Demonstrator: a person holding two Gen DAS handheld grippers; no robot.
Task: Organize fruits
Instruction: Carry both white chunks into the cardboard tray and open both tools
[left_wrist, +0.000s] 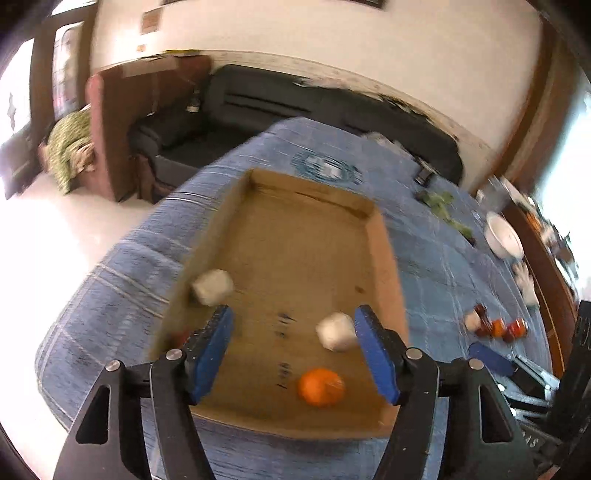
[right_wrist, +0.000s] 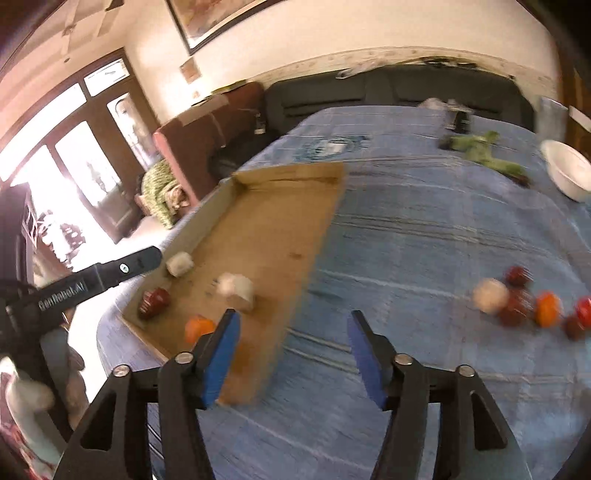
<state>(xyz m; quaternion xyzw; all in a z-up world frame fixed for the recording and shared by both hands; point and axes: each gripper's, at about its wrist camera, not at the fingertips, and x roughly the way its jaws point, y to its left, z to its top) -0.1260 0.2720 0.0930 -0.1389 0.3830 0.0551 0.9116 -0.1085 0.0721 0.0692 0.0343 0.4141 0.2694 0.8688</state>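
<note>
**Both grippers empty – fruit split between box and loose pile**

Left gripper (left_wrist: 293, 354) hangs over the cardboard box (left_wrist: 384, 266), fingers (left_wrist: 212, 350) spread wide, nothing between them. Right gripper (right_wrist: 293, 354) is over the blue cloth (right_wrist: 424, 240) just right of the box, fingers also spread and empty.

Where the fruit is: in the box an orange (left_wrist: 321, 386) near the front wall, two pale foam-wrapped fruits (left_wrist: 213, 287) – one by the left wall, the other (left_wrist: 337, 331) just beside the left gripper's right finger – and a dark red fruit (right_wrist: 154, 302) at the front-left corner, seen from the right wrist. The loose pile (right_wrist: 532, 304) lies on the cloth well right of the box: one pale wrapped piece, several dark red ones, one orange one. Motion blur is heavy, so the reds are probably apples or pomegranates; cannot say which.

Handling, judged from looks:
- Round and firm-looking – likely to roll if nudged, so close across the widest part, fingers on opposite sides.
- Orange skin probably gives fair grip; glossy red ones may slip if pinched off-centre.
- Wrapped ones look soft on the outside, the wrap squashes first; gentle squeeze to avoid bruising.
- Pile members touch each other – take an outer one first.
- Box looks light and shallow; a bump could shift it.

A white bowl (right_wrist: 569, 171) and something green (right_wrist: 484, 149) sit at the far side.
</note>
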